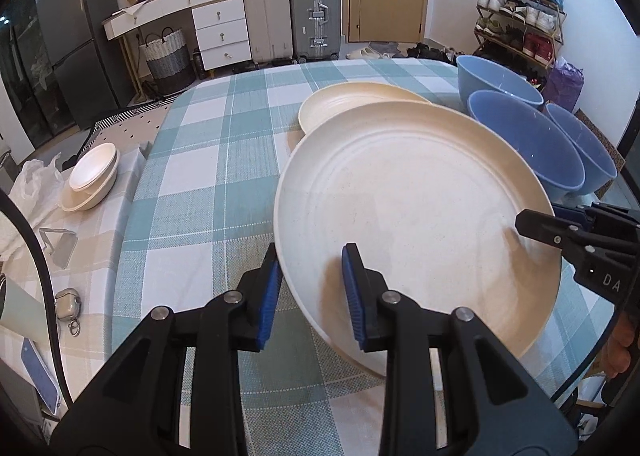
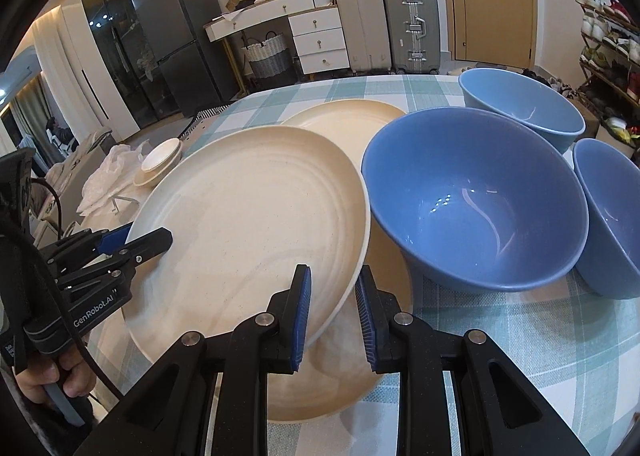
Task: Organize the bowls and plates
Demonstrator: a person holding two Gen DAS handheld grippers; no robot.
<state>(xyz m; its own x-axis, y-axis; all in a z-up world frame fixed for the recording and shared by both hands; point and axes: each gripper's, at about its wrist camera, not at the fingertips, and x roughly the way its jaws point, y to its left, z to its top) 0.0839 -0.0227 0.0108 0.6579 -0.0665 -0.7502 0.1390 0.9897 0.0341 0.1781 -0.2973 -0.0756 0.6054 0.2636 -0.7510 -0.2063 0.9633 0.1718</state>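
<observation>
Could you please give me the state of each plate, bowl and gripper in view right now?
Top plate: tilted, gripped at both rims.
Lower plates: lying flat.
Blue bowls: upright, empty.
Left gripper: shut on plate rim.
Right gripper: shut on plate rim.

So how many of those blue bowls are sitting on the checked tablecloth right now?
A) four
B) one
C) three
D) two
C: three blue bowls show in the right wrist view, the nearest, one behind it and one at the right edge, all standing on the checked tablecloth.
</observation>
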